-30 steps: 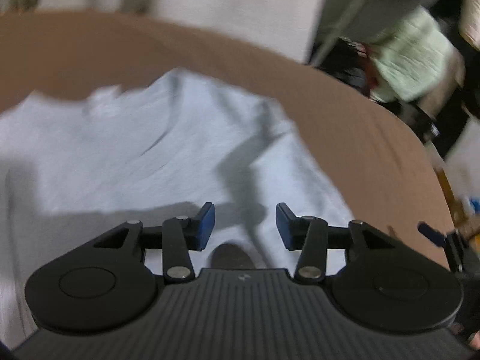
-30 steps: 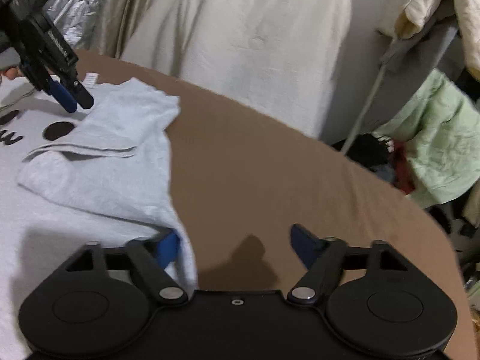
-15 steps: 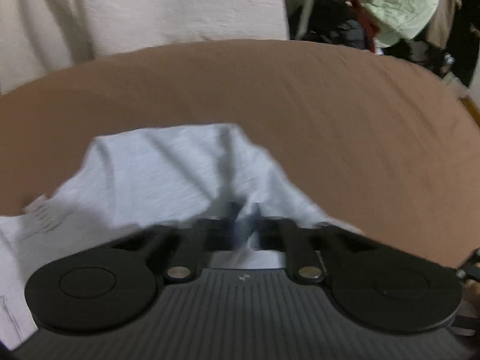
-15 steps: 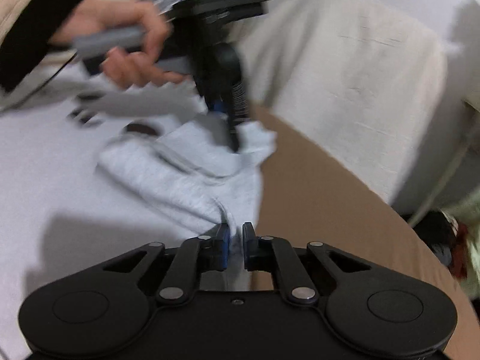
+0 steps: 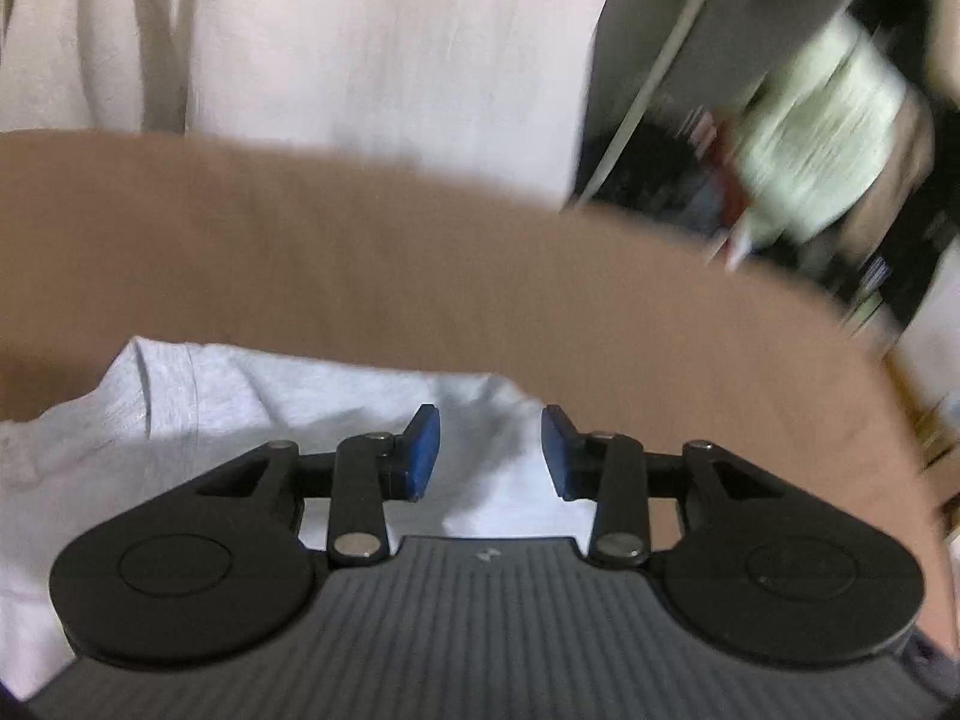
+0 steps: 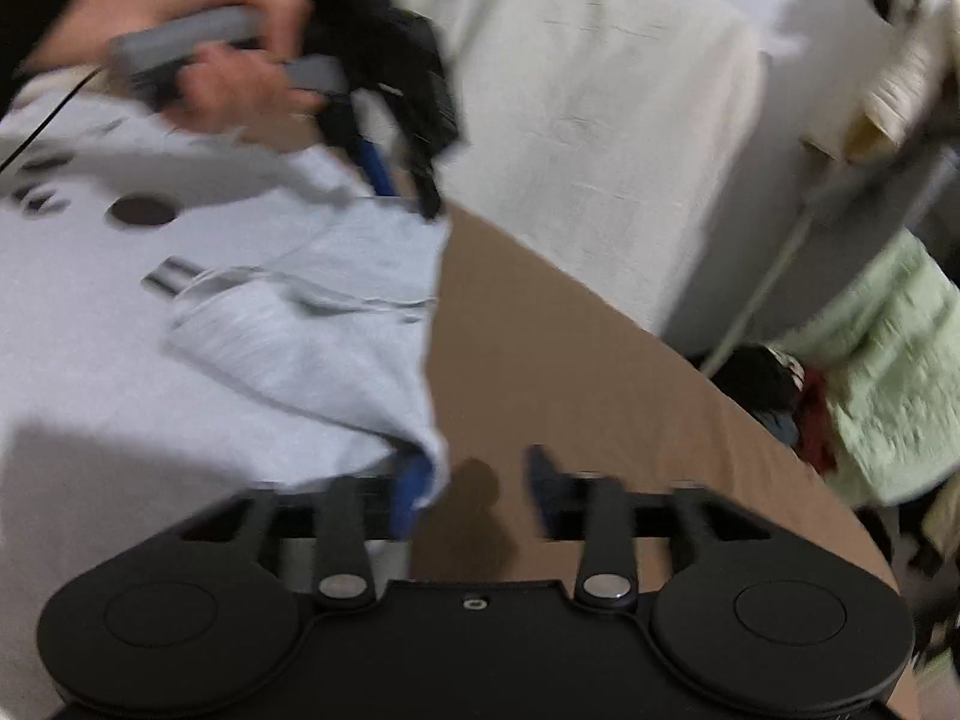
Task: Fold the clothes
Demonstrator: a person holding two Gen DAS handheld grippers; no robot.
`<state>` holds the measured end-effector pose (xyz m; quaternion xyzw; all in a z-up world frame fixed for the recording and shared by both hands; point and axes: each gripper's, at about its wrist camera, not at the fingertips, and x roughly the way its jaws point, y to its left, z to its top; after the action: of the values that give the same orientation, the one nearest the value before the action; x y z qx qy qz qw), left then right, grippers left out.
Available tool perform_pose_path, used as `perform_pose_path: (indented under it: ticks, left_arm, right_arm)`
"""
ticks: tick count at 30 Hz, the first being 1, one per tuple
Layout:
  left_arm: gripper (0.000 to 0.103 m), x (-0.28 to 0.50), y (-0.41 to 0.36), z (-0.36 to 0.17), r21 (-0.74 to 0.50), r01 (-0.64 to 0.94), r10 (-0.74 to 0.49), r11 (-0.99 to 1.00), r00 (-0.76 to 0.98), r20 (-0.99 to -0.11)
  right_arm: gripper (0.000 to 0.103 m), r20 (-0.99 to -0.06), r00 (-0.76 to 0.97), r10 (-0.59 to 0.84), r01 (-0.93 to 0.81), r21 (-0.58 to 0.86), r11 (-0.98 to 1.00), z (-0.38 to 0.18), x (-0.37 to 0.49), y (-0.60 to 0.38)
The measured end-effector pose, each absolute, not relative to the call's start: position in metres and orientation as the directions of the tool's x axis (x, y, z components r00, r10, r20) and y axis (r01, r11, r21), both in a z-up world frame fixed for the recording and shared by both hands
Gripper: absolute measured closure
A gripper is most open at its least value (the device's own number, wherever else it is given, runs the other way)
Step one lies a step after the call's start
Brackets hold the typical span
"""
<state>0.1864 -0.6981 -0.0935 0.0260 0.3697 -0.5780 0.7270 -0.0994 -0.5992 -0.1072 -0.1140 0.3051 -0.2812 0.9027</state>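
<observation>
- The left gripper (image 5: 489, 450) fills the lower part of the left wrist view, its jaws having just opened; the blue pads (image 5: 423, 450) stand apart with nothing clamped between them.
- Under and beyond those pads lies the light grey garment (image 5: 252, 414), spread over the lower left of that view, its far edge rumpled against the brown surface (image 5: 420, 264).
- In the right wrist view the right gripper (image 6: 474, 489) sits at the bottom centre, jaws just opened and standing wide. Its left pad (image 6: 411, 495) is just beside, perhaps touching, the garment's hanging corner; the blur hides which. The right pad is over bare brown surface (image 6: 570, 372).
- There the garment (image 6: 288, 324) covers the left half of the frame, with a folded sleeve lying across it and dark printed shapes (image 6: 141, 210) at the upper left.
- A person's hand (image 6: 198, 54) at the upper left holds the other gripper, whose blue tip reaches down to the garment's far edge.
- A pale cloth-covered object (image 6: 600, 120) stands behind the surface, and a pale green fabric (image 6: 894, 360) hangs at the right.
</observation>
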Motion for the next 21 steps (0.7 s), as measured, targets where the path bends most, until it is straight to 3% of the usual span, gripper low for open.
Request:
perform_pose_path:
  ticks: [1, 2, 7, 11, 13, 14, 15, 16, 21]
  left_arm:
    - [0.028, 0.177, -0.679, -0.084, -0.401, 0.872, -0.87, 0.28, 0.055, -0.489]
    - [0.021, 0.167, -0.67, -0.078, -0.388, 0.891, -0.886, 0.237, 0.034, -0.463]
    - [0.019, 0.107, -0.669, -0.086, -0.167, 0.971, -0.788, 0.172, 0.033, -0.615]
    - [0.022, 0.077, -0.677, -0.116, 0.007, 0.988, -0.683, 0.155, 0.112, -0.722]
    - [0.04, 0.067, -0.674, -0.128, 0.088, 0.984, -0.656, 0.158, 0.171, -0.736]
    - [0.047, 0.063, -0.67, -0.131, 0.129, 0.976, -0.643, 0.176, 0.213, -0.736]
    - [0.073, 0.064, -0.667, -0.133, 0.157, 0.966, -0.628, 0.208, 0.255, -0.735]
    - [0.089, 0.067, -0.666, -0.134, 0.167, 0.954, -0.609, 0.247, 0.287, -0.74]
    - [0.09, 0.096, -0.635, -0.122, 0.093, 0.869, -0.572, 0.485, 0.396, -0.719]
  right_arm:
    - [0.032, -0.485, 0.663, -0.57, 0.452, -0.347, 0.822, -0.103, -0.102, -0.602]
    - [0.032, -0.502, 0.678, -0.536, 0.446, -0.299, 0.844, -0.102, -0.103, -0.606]
    - [0.037, -0.562, 0.712, -0.42, 0.425, -0.131, 0.896, -0.107, -0.101, -0.62]
    - [0.064, -0.578, 0.731, -0.362, 0.452, 0.012, 0.892, -0.113, -0.101, -0.632]
    - [0.085, -0.575, 0.748, -0.33, 0.451, 0.076, 0.889, -0.113, -0.104, -0.638]
    - [0.085, -0.573, 0.752, -0.327, 0.448, 0.079, 0.891, -0.112, -0.104, -0.638]
    - [0.087, -0.57, 0.75, -0.335, 0.447, 0.065, 0.892, -0.111, -0.103, -0.635]
    - [0.091, -0.562, 0.749, -0.351, 0.445, 0.034, 0.895, -0.11, -0.102, -0.63]
    - [0.093, -0.537, 0.701, -0.469, 0.429, -0.207, 0.879, -0.108, -0.089, -0.601]
